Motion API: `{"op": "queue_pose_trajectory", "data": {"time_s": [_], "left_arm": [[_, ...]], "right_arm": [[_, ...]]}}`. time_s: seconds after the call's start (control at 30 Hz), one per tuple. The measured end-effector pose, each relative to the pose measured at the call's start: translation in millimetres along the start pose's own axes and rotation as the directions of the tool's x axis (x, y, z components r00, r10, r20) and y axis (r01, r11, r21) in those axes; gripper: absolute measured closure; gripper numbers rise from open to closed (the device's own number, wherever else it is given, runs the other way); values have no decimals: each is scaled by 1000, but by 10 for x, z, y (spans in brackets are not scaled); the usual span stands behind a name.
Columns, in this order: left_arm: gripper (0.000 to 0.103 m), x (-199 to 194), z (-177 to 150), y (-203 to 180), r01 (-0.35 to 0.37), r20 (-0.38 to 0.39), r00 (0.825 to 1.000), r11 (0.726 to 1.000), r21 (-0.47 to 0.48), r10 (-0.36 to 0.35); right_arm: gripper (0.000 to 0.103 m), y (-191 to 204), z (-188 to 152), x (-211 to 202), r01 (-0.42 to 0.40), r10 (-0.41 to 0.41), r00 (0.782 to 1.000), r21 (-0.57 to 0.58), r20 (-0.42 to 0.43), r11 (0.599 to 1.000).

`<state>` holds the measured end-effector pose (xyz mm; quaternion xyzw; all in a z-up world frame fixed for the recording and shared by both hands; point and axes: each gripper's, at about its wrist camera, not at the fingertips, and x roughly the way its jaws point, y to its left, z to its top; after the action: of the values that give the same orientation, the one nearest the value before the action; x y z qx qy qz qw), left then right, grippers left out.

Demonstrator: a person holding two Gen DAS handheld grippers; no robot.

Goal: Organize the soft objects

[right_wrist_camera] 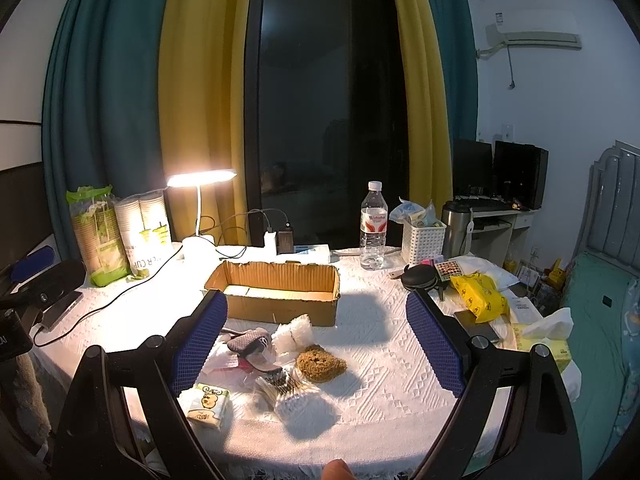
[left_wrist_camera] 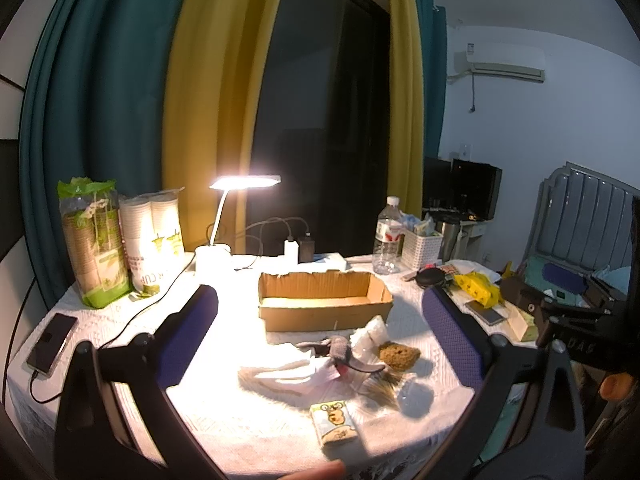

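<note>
Both grippers hang above the near table edge w/ jaws spread wide, nothing in either: left gripper, right gripper. I'd say they're held high and open to frame the pile before I pick a first target.

Soft stuff sits bunched just ahead of and between the blue pads, prob dumped there for sorting: brown coarse sponge lump, grey knit plush w/ dark floppy limbs, crinkly clear plastic wrap bundle, white folded tissue sheets, clear bag of cotton swabs, small cartoon-print tissue pack nearest me. Plush overlaps the tissue sheets; sponge is touching or just beside the wrap bundle, can't tell which.

Open-top brown cardboard box lies just beyond the pile, centred ahead, long side facing me. Inside looks bare except pale flaps at the bottom — likely the drop target, so nothing sorted yet.

White perforated plastic basket far ahead-right, stuffed w/ small packets. Clear water bottle stands beside it. Lit white desk lamp ahead-left washes out the white woven tablecloth.
</note>
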<state>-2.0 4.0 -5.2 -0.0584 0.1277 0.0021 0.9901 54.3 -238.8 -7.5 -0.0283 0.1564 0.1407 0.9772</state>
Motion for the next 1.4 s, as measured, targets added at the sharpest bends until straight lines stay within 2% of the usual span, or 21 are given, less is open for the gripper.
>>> {"op": "queue_pose_trajectory", "data": {"time_s": [1.27, 1.4], "left_arm": [[0, 4, -48, -50, 3, -6, 1000, 1000, 1, -3], [1, 3, -68, -75, 3, -9, 1000, 1000, 2, -3]], "right_arm": [[10, 7, -41, 2, 2, -2, 1000, -1, -11, 1000], [10, 48, -131, 7, 2, -2, 1000, 0, -12, 1000]]}}
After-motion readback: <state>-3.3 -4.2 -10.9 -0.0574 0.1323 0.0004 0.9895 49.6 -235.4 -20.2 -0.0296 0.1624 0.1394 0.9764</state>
